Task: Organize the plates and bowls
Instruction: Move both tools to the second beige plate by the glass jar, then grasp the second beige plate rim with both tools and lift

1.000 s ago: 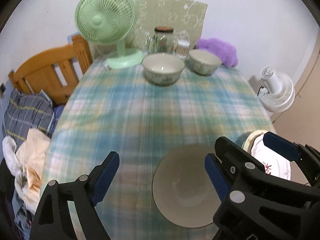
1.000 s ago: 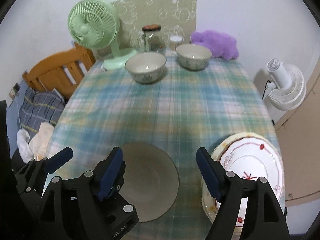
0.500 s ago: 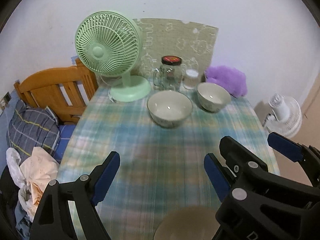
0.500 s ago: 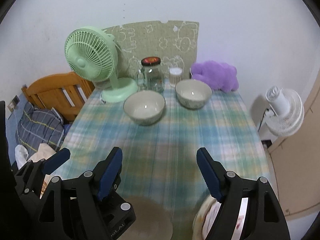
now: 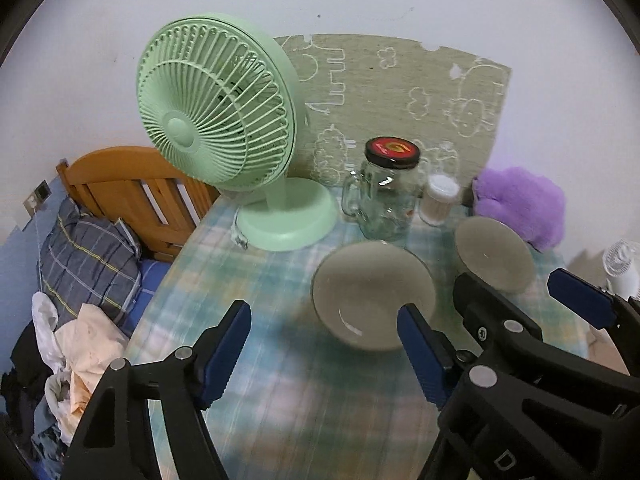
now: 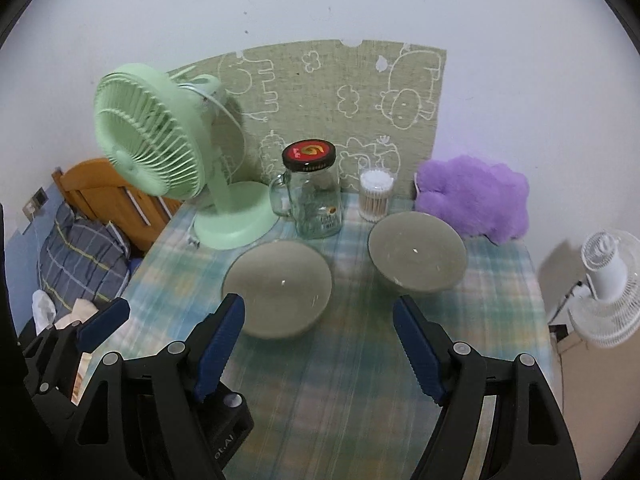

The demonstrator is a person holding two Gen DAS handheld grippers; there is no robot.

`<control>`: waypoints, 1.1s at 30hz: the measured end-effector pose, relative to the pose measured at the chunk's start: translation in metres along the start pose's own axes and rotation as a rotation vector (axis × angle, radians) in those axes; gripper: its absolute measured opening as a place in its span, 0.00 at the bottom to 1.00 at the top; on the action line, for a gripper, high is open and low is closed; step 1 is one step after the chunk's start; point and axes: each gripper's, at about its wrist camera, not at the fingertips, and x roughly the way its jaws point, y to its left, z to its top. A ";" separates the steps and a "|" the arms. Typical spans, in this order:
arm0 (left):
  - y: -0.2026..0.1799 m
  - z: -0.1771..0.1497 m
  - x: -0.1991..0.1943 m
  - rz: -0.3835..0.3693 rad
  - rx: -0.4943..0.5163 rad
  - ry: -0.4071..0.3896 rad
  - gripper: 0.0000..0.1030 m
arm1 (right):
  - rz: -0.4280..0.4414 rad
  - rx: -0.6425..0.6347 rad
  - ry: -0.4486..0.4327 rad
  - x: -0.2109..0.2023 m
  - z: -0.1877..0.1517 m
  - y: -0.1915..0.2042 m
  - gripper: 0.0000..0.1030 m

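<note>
Both tools have moved up the bench [image 6: 500, 280] toward the wall. A second ago a plate lay under them at the near end, with a flowered plate beside it. Now neither plate shows in either view. The two bowls, which were far off at the back, are now close in front.

The left tool [image 5: 324, 344] is wide, with nothing between its blue pads. Its jaws have just been closing a little, but they hold nothing. The left bowl [image 5: 372, 292] sits just ahead of it, with the right pad in front of the bowl's near rim; I cannot tell if they touch. The right tool [image 6: 318, 344] is also wide and holds nothing. The left bowl [image 6: 276, 288] is just ahead of its left pad, and the right bowl [image 6: 416, 256] is ahead and a bit to the right.

The two bowls stand side by side, near each other but apart, both upright. Behind them are the glass jar [image 6: 314, 196], the cotton swabs [image 6: 374, 194], the green fan [image 6: 160, 148] and a purple fluffy toy [image 6: 472, 196].

I think this means the plates are left for now and the bowls come next. Maybe one bowl will go inside the other. The jar stands close behind the bowls, so a tool could bump it.
</note>
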 end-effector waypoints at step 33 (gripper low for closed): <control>-0.007 0.002 0.134 0.050 -0.016 0.158 0.21 | -0.009 -0.013 0.156 0.156 0.008 -0.014 0.16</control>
